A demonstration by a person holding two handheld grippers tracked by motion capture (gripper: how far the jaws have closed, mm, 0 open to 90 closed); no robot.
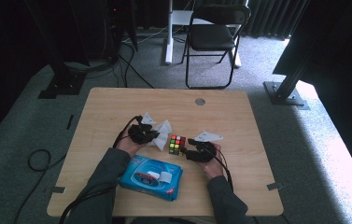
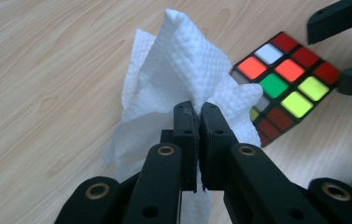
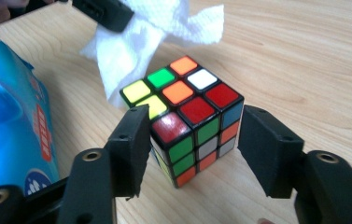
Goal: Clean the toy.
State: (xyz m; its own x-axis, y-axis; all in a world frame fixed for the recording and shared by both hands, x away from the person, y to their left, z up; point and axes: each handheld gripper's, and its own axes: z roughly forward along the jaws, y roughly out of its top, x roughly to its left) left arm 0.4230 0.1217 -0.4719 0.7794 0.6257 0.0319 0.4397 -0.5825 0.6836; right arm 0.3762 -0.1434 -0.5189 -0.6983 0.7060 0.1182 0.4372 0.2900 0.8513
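A scrambled puzzle cube (image 1: 177,144) stands on the wooden table (image 1: 117,107) between my two hands. My left gripper (image 2: 197,112) is shut on a crumpled white tissue (image 2: 183,60), which hangs against the cube's (image 2: 285,84) side. In the high view the left gripper (image 1: 152,136) sits just left of the cube. My right gripper (image 3: 192,135) straddles the cube (image 3: 187,102) from the near right. Its left pad is at the cube's corner, and a gap shows between its right pad and the cube. The tissue (image 3: 136,42) lies behind the cube.
A blue pack of wipes (image 1: 151,177) lies near the table's front edge, under my left forearm, and shows at the left of the right gripper view (image 3: 5,116). A black folding chair (image 1: 215,32) stands beyond the table. Cables trail over the carpet at left.
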